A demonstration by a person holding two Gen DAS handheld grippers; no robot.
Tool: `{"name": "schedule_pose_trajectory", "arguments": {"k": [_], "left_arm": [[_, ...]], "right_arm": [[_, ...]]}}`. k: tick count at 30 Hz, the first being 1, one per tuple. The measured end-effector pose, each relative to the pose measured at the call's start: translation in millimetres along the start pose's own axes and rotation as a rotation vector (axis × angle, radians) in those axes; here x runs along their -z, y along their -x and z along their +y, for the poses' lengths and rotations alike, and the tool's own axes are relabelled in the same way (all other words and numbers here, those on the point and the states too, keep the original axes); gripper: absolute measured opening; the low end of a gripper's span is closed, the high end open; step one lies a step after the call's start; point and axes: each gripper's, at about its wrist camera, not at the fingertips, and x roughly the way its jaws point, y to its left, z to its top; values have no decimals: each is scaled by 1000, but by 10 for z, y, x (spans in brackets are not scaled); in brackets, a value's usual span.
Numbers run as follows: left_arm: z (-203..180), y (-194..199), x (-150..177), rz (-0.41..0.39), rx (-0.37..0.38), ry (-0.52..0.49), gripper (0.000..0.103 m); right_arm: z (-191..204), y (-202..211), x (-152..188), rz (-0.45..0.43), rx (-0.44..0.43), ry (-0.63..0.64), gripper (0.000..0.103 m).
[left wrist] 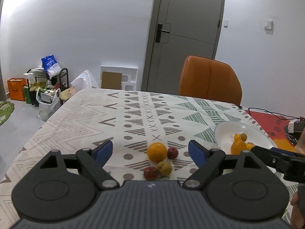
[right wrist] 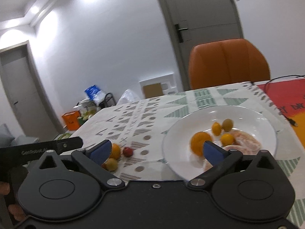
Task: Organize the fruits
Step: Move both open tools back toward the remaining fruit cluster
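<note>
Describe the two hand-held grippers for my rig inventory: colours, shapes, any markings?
Both match: the left hand-held gripper and right hand-held gripper have matte black bodies with round discs, black linkage arms on silver pivot screws, and blue ribbed pads. The left's black side carries faint lettering, unreadable.

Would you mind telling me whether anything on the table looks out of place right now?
Yes: four fruits lie loose on the tablecloth beside the white bowl, not in it: an orange, two red fruits and a greenish one. Nothing looks spilled or damaged.
</note>
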Motion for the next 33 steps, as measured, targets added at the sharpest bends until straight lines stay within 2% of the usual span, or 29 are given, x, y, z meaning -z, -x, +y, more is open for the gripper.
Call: {"name": "schedule_pose_trajectory", "arguments": {"k": [7, 17, 23, 33], "left_arm": [[88, 62, 37, -4, -7, 6, 84], [148, 56, 83, 2, 0, 13, 73], [151, -48, 129, 30, 11, 21, 63], [151, -286, 189, 86, 34, 31, 52]], "right_arm": [[135, -35, 9, 4, -34, 34, 101], [257, -143, 40, 46, -77, 55, 78], [320, -249, 68, 78, -90, 76, 71], [387, -418, 72, 105, -68, 124, 62]]}}
